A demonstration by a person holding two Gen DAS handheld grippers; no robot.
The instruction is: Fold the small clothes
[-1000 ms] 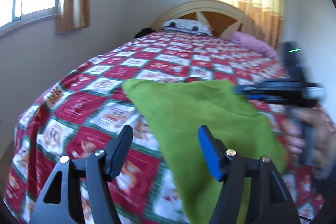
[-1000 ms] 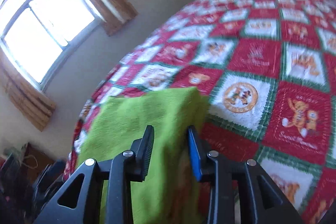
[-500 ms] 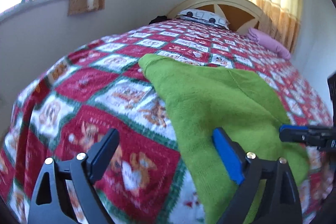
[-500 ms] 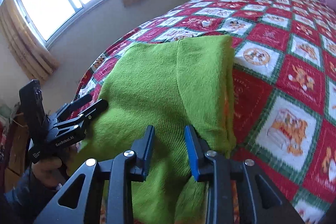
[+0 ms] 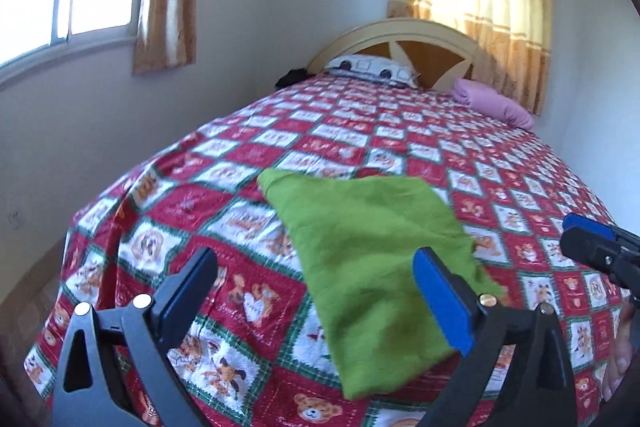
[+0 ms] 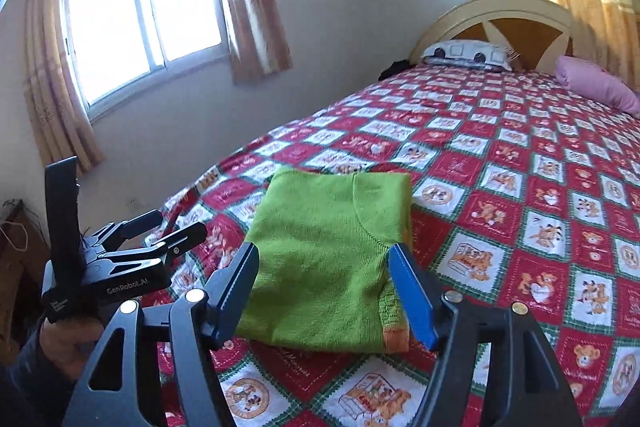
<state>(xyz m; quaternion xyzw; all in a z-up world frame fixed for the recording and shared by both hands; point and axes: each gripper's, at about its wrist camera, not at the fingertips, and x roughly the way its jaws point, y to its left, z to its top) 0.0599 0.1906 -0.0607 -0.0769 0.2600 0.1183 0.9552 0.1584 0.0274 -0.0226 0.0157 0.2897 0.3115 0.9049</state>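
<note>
A folded green knit garment (image 5: 372,259) lies flat on the bed near its foot; in the right wrist view (image 6: 328,259) an orange hem shows at its near right corner. My left gripper (image 5: 316,303) is open and empty, raised above the garment's near end. My right gripper (image 6: 324,291) is open and empty, held just above the near edge of the garment. The left gripper also shows in the right wrist view (image 6: 176,239), left of the garment. The right gripper's tips show in the left wrist view (image 5: 588,239), to the right of the garment.
The bed carries a red, white and green checked quilt (image 5: 360,131). A patterned pillow (image 5: 372,67) and a pink pillow (image 5: 496,103) lie by the headboard (image 5: 400,39). A wall with a window (image 6: 136,7) runs along the bed's left side.
The right gripper has opened and let go of the green garment, which now lies folded flat. Both grippers have drawn back and up from it.
</note>
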